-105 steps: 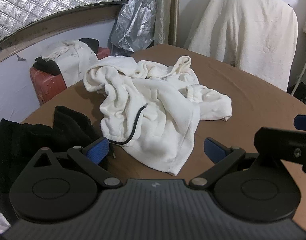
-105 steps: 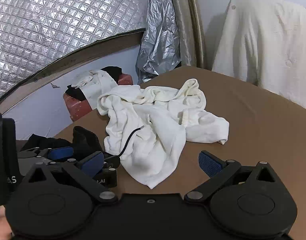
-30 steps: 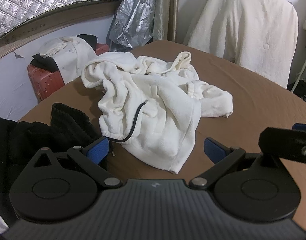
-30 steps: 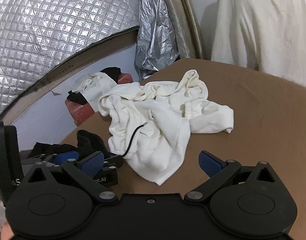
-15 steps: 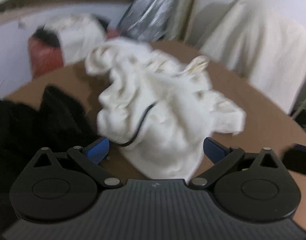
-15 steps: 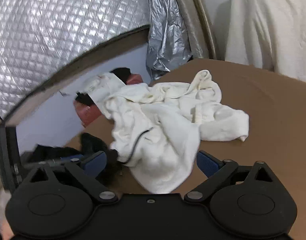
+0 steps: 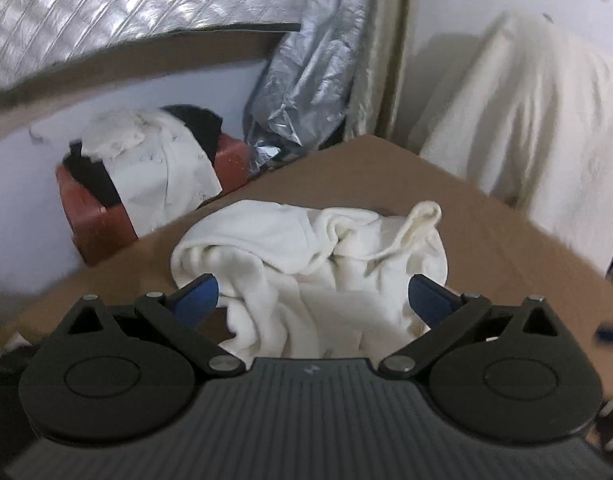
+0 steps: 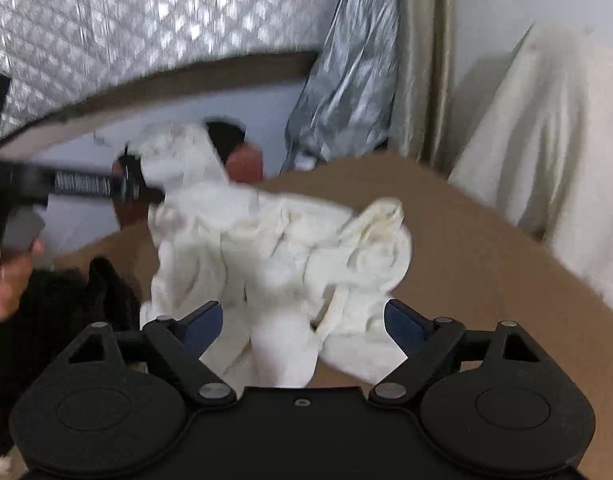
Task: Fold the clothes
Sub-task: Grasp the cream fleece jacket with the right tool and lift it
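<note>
Right wrist view: crumpled white garment (image 8: 274,256) lies between the right gripper's (image 8: 302,318) spread, just-narrowing jaws, ungripped.

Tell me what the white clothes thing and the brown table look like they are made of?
The white garment looks like thick, soft fleece or cotton knit: matte, fuzzy, with rounded, puffy folds. The table looks covered by a smooth, matte brown surface, maybe cloth or laminate; blur makes it hard to tell which.

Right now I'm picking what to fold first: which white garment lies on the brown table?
The crumpled white hooded sweatshirt. It alone lies on the table; the other white garment is draped over the red case behind it.
</note>
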The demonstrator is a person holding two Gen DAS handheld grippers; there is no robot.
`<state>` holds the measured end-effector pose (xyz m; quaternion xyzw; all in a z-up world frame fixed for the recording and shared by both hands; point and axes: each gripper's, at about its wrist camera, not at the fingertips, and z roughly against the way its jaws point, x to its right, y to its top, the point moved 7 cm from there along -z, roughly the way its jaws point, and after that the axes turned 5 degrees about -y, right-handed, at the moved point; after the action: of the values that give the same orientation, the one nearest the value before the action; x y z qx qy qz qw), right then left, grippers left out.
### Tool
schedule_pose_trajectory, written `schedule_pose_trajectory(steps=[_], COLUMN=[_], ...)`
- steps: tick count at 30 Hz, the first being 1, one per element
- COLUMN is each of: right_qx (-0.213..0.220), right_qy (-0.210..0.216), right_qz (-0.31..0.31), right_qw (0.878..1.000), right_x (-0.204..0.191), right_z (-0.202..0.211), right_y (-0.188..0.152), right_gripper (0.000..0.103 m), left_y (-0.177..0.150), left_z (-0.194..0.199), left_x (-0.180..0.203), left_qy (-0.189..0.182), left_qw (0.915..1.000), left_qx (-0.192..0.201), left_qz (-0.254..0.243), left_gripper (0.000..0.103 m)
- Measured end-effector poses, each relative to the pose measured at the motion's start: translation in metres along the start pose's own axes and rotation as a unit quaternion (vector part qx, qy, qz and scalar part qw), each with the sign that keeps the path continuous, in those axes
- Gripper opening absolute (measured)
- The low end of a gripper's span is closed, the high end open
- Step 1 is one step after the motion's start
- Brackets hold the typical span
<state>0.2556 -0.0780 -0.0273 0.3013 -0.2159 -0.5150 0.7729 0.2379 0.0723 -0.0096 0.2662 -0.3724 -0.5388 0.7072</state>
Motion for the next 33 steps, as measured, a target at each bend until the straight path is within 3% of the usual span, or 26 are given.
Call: schedule_pose_trajectory(steps=[1, 3, 7, 9, 10, 11, 13, 16, 20, 22, 26, 29, 31, 33], right_qx=[-0.030, -0.080, -0.104, -0.097, -0.091, -0.090, -0.098, -0.115, -0.130, -0.128, -0.126, -0.128, -0.129, -0.126], right_qy=[0.007, 0.011, 0.028, 0.044, 0.055, 0.066, 0.092, 0.089, 0.098, 0.115, 0.151, 0.178, 0.181, 0.188], right_qz=[0.006, 0.007, -0.025, -0.040, -0.049, -0.058, -0.074, -0.071, -0.115, -0.155, -0.242, -0.306, -0.325, -0.341], right_qw=[1.000, 0.997, 0.994, 0.994, 0.993, 0.992, 0.988, 0.987, 0.980, 0.973, 0.950, 0.927, 0.919, 0.912], right_x=[0.004, 0.015, 0.039, 0.050, 0.055, 0.059, 0.067, 0.076, 0.096, 0.110, 0.133, 0.149, 0.155, 0.157], right_z=[-0.014, -0.037, -0.066, -0.078, -0.083, -0.088, -0.098, -0.118, -0.151, -0.165, -0.193, -0.213, -0.229, -0.246], right_y=[-0.002, -0.006, -0.001, 0.003, 0.004, 0.001, -0.008, -0.021, -0.024, -0.020, -0.010, -0.002, 0.001, 0.006], right_gripper=[0.090, 0.090, 0.090, 0.087, 0.079, 0.073, 0.070, 0.072, 0.075, 0.075, 0.076, 0.077, 0.080, 0.081], left_y=[-0.005, -0.024, -0.051, -0.058, -0.061, -0.065, -0.066, -0.067, -0.085, -0.091, -0.087, -0.086, -0.086, -0.082], left_z=[-0.003, -0.023, -0.069, -0.083, -0.085, -0.085, -0.088, -0.106, -0.141, -0.149, -0.155, -0.159, -0.159, -0.154], left_x=[-0.005, -0.017, -0.051, -0.069, -0.074, -0.079, -0.081, -0.081, -0.073, -0.065, -0.058, -0.071, -0.085, -0.090], left_qy=[0.008, 0.027, 0.051, 0.061, 0.062, 0.061, 0.038, 0.005, -0.020, -0.029, -0.004, 0.001, 0.002, -0.027], left_qw=[0.9998, 0.9996, 0.9972, 0.9955, 0.9949, 0.9943, 0.9961, 0.9969, 0.9950, 0.9951, 0.9987, 0.9964, 0.9918, 0.9871], left_qx=[0.017, -0.004, -0.048, -0.056, -0.060, -0.066, -0.055, -0.035, -0.065, -0.078, -0.037, -0.020, -0.005, 0.033], left_qz=[0.010, 0.006, 0.026, 0.046, 0.052, 0.057, 0.058, 0.070, 0.073, 0.053, 0.035, 0.082, 0.127, 0.154], left_gripper=[0.103, 0.103, 0.100, 0.085, 0.074, 0.074, 0.074, 0.076, 0.074, 0.074, 0.074, 0.075, 0.075, 0.075])
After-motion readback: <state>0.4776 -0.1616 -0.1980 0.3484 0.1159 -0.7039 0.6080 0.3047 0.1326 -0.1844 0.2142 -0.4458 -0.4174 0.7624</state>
